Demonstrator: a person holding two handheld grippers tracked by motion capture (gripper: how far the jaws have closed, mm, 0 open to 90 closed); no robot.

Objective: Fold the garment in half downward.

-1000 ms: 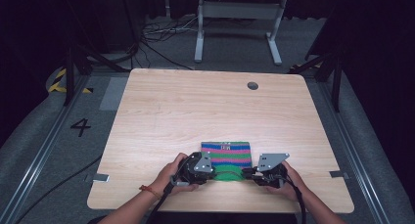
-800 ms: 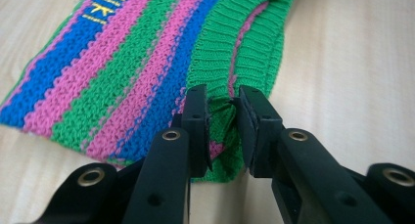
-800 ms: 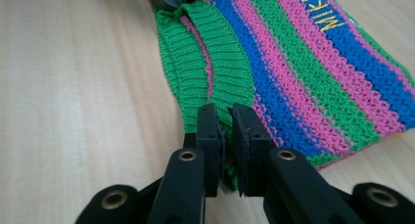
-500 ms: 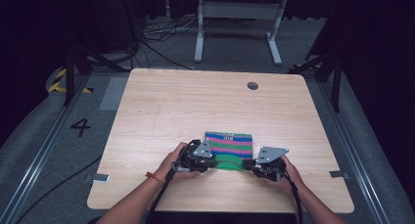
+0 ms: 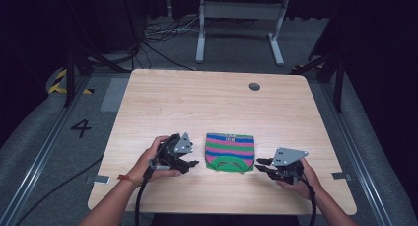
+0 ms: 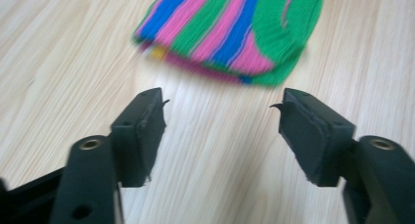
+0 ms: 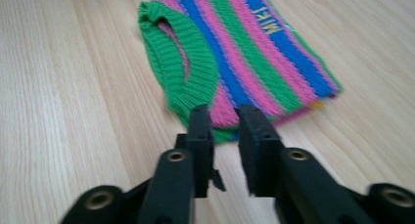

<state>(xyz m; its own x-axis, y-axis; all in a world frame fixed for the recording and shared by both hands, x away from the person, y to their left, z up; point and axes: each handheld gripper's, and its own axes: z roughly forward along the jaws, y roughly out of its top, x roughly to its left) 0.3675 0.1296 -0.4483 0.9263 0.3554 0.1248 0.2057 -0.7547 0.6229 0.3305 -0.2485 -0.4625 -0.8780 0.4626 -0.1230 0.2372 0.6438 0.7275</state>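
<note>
A knitted cloth [image 5: 230,152] with green, pink and blue stripes lies folded flat on the wooden table [image 5: 197,102], near its front edge. It is also in the left gripper view [image 6: 230,23] and the right gripper view [image 7: 244,53], where a thick green ribbed hem curves along one side. My left gripper [image 5: 190,163] rests just left of the cloth, its jaws wide open and empty [image 6: 220,104]. At the cloth's near right corner my right gripper [image 5: 261,164] has its jaws a narrow gap apart [image 7: 225,111], gripping nothing.
A round cable hole [image 5: 254,86] sits at the table's back right. Beyond the table stand a grey metal frame [image 5: 236,28] and floor cables [image 5: 162,33]. A painted "4" [image 5: 81,128] marks the floor at left.
Both grippers have let go of the cloth's near edge and drawn outward, left one leftward, right one rightward. The cloth now lies still between them.
</note>
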